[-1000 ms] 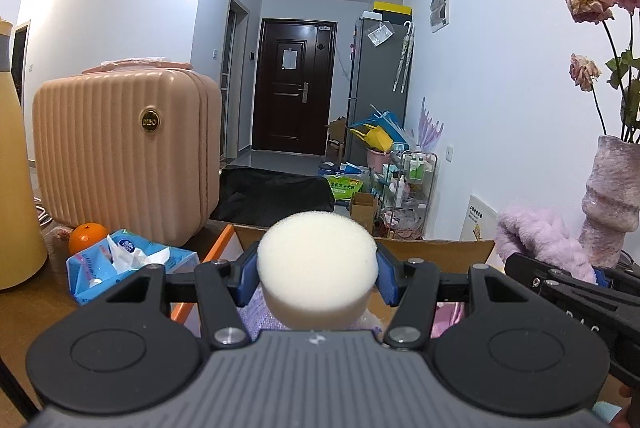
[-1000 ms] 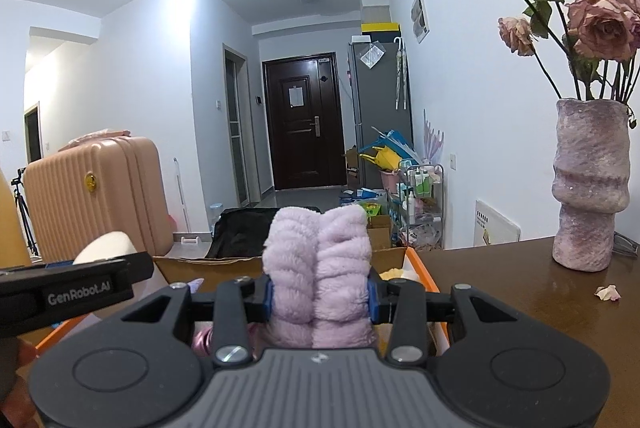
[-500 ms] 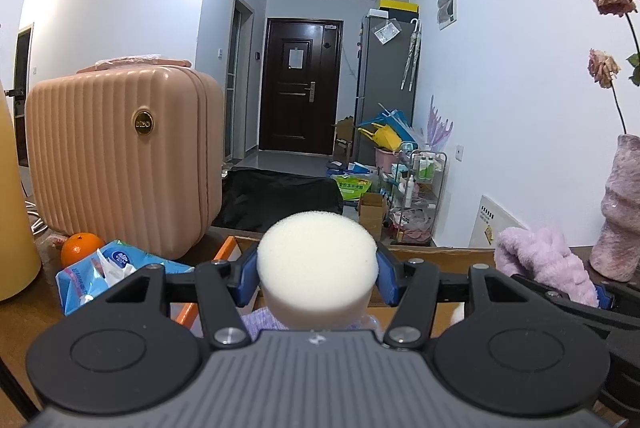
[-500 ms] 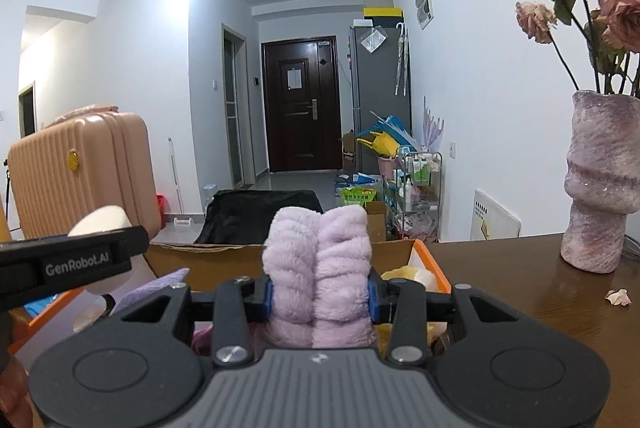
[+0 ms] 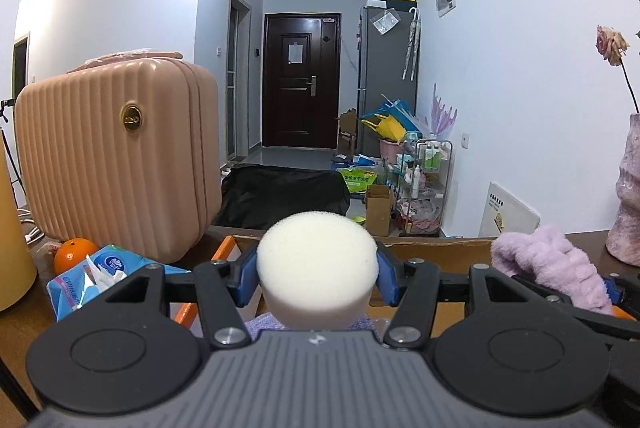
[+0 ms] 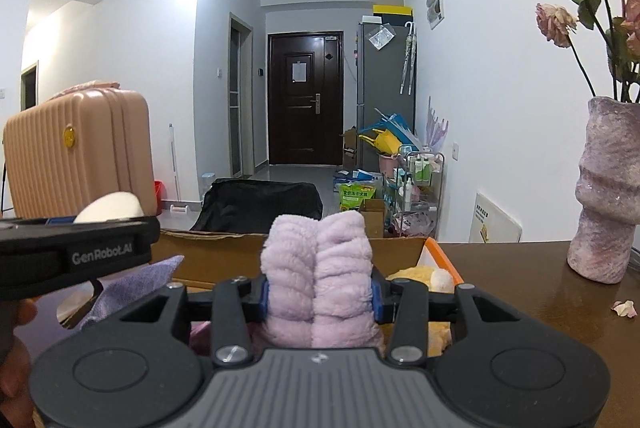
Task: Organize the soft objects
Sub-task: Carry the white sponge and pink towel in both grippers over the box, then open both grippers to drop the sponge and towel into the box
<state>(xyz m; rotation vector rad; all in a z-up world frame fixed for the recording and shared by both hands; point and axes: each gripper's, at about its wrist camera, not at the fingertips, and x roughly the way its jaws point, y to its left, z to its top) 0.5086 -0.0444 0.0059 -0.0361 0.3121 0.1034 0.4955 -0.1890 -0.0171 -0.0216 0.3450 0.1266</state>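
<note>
The left hand-held gripper (image 5: pixel 318 278) pinches a light, springy cream foam sponge puck (image 5: pixel 317 270) by its sides. The right hand-held gripper (image 6: pixel 319 298), its jaws opening, squeezes a limp, compressible folded lilac fleece cloth (image 6: pixel 319 282) mid-bundle.

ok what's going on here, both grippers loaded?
Yes. A person holds a gripper in each hand, sorting soft things over a cardboard box on a wooden table. The left gripper is clamped on a round white sponge. The right gripper has a folded lilac fluffy cloth between its blue pads; its jaws are opening, though the pads look pressed against it. Both hover above the box, which already holds a purple cloth and a yellow plush item.
</note>
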